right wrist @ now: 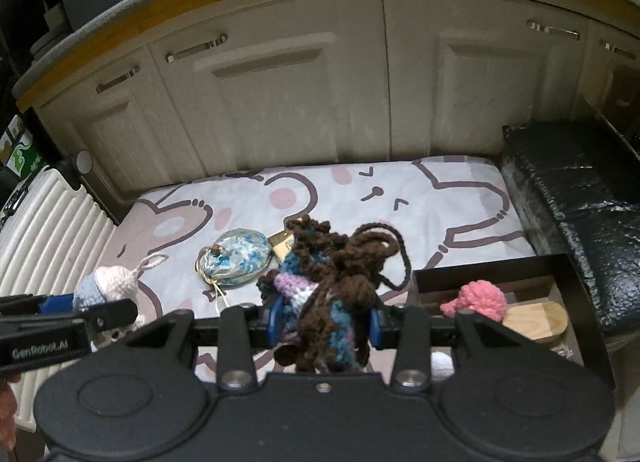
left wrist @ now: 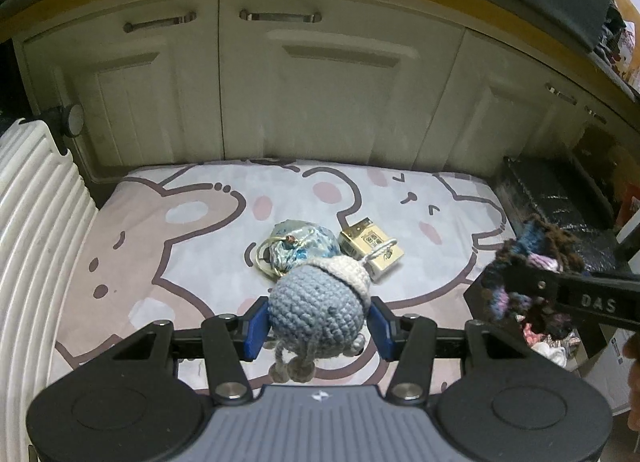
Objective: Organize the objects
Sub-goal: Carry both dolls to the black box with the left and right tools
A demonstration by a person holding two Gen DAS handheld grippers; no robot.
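Black tongs (left wrist: 316, 320), blue pads (left wrist: 256, 326), silver screws, grey ribbed housing

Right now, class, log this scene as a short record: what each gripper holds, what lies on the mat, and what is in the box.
left gripper: shut on blue doll
right gripper: shut on brown doll
mat: pouch and padlock, side by side
box: pink doll, wooden piece
behind mat: cabinet doors
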